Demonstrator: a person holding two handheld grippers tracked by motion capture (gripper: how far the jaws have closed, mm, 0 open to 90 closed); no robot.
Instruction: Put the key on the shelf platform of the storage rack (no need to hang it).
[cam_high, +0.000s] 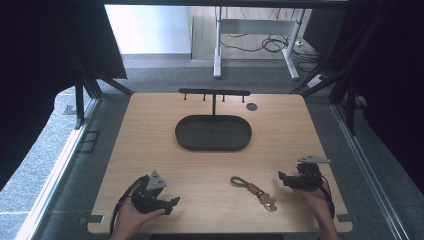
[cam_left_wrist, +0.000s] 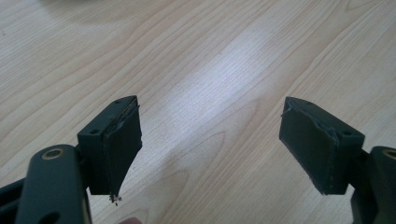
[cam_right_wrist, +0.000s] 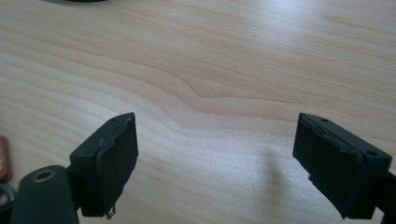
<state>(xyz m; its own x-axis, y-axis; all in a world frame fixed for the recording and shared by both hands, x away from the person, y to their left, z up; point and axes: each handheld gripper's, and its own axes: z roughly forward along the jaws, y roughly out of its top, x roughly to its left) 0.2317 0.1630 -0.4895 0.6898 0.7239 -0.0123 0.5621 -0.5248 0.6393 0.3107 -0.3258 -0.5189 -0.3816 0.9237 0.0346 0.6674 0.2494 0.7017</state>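
The right gripper (cam_high: 286, 179) rests low at the near edge of the worktop (cam_high: 150, 150), jaws spread wide with nothing between them; in the right gripper view they frame bare wood. Just to its left lies the key bunch (cam_high: 256, 191) — a green loop at one end, a red tag in the middle, pale keys at the near end — flat on the wood and apart from both grippers. The left gripper (cam_high: 170, 204) sits well off on the far side of the keys, likewise gaping and empty.

To do the pickup well, I would take the bunch by the green loop or the tag, coming in low so one jaw slides under the cord. Beyond the right gripper and to its left stands the dark oval tray (cam_high: 213, 133), and behind that the hook rack (cam_high: 214, 93) — the likely place for the loop, so grip below it and leave the loop free.
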